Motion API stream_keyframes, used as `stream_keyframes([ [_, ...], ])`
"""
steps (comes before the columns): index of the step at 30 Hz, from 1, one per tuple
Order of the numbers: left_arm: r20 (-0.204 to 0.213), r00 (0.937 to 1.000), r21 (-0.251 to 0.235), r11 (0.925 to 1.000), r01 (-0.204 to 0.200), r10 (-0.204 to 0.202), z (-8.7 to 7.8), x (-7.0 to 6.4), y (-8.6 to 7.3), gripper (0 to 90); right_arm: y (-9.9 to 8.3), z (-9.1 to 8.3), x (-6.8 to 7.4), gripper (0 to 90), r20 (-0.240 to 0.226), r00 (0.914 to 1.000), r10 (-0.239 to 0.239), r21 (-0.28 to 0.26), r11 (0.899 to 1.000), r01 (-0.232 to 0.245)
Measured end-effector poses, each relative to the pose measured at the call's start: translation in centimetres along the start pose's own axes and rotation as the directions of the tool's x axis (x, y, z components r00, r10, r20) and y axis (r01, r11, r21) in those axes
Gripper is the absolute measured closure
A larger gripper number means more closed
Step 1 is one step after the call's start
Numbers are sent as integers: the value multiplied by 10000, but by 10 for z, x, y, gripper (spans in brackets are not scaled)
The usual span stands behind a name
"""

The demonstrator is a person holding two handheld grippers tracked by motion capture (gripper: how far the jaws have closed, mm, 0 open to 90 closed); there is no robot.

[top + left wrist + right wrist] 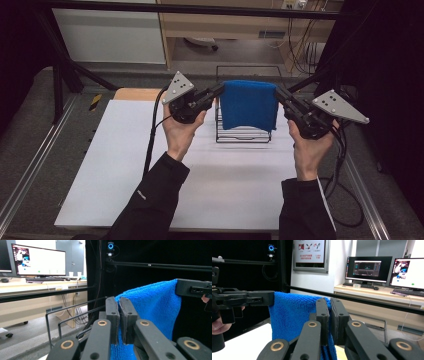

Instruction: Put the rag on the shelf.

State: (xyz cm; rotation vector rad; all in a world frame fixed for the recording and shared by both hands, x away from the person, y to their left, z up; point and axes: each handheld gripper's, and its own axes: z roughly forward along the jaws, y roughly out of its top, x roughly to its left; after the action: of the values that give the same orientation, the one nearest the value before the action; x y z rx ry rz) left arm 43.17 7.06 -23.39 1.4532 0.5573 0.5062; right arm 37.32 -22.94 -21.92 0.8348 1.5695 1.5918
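Note:
A blue towel point(248, 104) hangs stretched between both grippers, held up above a black wire rack point(243, 134) at the far middle of the white table. My left gripper point(220, 90) is shut on the towel's left top corner, and my right gripper point(278, 91) is shut on its right top corner. In the left gripper view the blue towel point(155, 305) is pinched between my left gripper's point(118, 305) jaws, with the other gripper holding the far corner. In the right gripper view the towel point(292, 315) is pinched in my right gripper point(330, 305).
The white table top point(150, 170) spreads in front of the rack. A black frame bar point(200, 9) runs across the far side. Desks with monitors point(368, 267) stand beyond. Cables trail from both grippers over the table edges.

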Motion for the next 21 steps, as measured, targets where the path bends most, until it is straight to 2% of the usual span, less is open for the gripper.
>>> stream_keyframes([
  [9, -50, 10000, -231, 9997, -45, 44, 11, -2, 14, 864, 12, 2, -10, 861, 233, 9997, -76, -323, 9994, 84],
  [21, -278, 9995, -481, 9987, -157, 144, 23, 5, 34, 864, 28, 16, -19, 861, 368, 9993, -100, -539, 9985, 120],
])
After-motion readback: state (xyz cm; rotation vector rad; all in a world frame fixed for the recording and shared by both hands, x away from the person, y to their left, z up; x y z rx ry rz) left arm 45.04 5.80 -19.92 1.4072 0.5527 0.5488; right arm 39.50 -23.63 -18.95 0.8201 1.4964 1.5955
